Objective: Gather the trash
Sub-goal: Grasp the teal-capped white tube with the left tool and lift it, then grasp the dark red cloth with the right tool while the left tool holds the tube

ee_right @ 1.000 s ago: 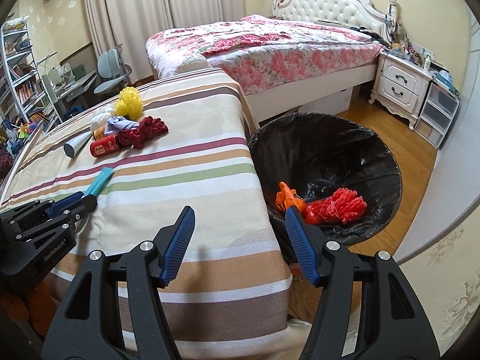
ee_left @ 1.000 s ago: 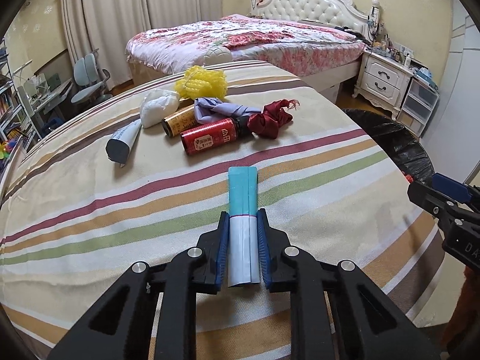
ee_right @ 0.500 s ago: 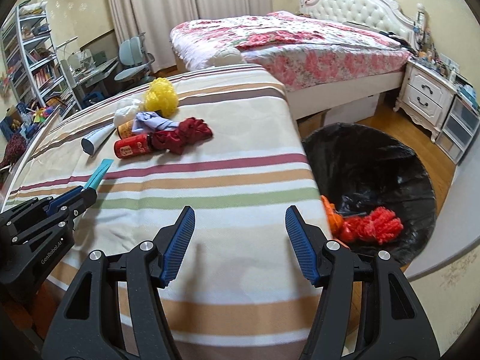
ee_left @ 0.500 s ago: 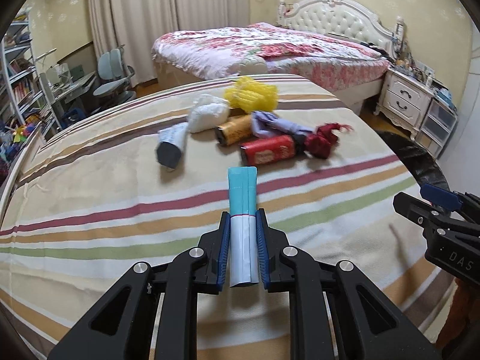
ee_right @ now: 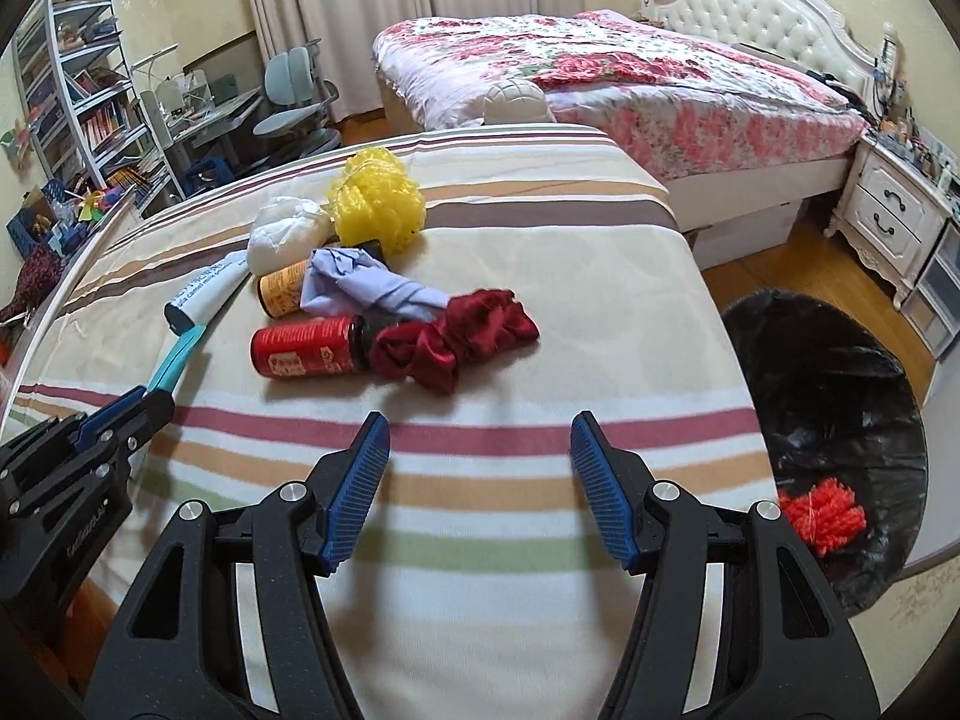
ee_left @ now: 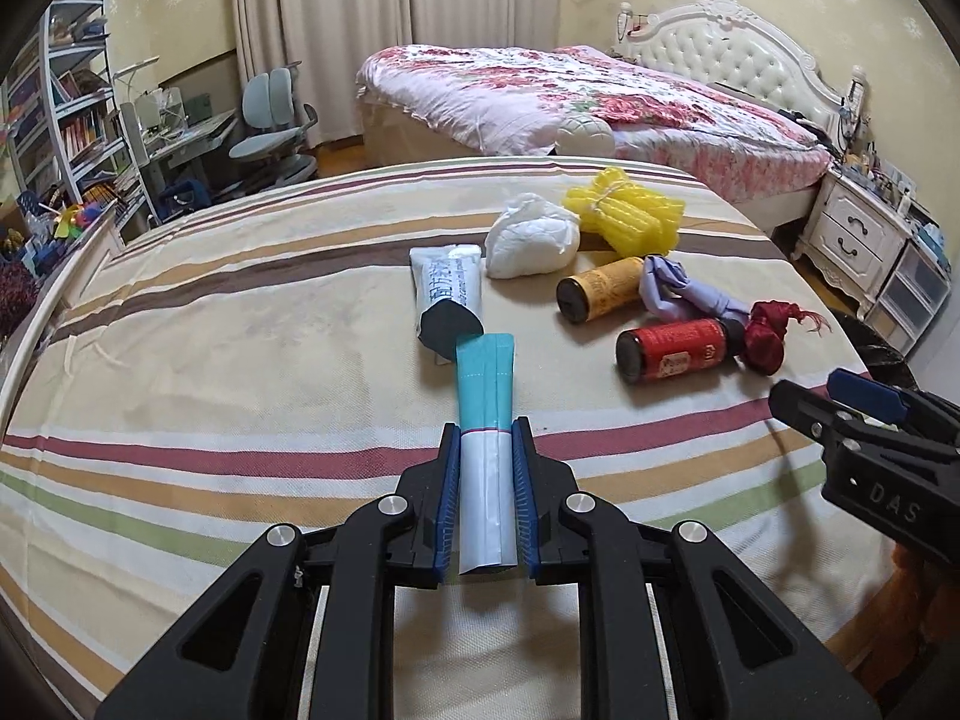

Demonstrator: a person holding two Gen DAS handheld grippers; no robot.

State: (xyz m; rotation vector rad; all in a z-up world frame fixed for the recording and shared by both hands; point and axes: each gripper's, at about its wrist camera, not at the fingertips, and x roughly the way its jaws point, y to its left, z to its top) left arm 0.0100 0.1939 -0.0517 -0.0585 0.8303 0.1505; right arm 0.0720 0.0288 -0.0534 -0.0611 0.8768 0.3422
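A teal tube (ee_left: pixel 485 420) is pinched in the left tongs (ee_left: pixel 486 504) while the right tongs (ee_right: pixel 480 486) are held spread, a pile of trash (ee_right: pixel 372 300) left ahead of them and, to their right, a bin (ee_right: pixel 840 396) holding what is probably red mesh (ee_right: pixel 822 513).

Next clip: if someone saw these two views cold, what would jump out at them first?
Probably the flat teal-and-white tube clamped in the left gripper over the striped bedspread. Next, the litter heap mid-bed: a yellow mesh puff, a red can and a crumpled dark red satin cloth. The right gripper is open and empty, with the black-lined trash bin on the floor to its right.
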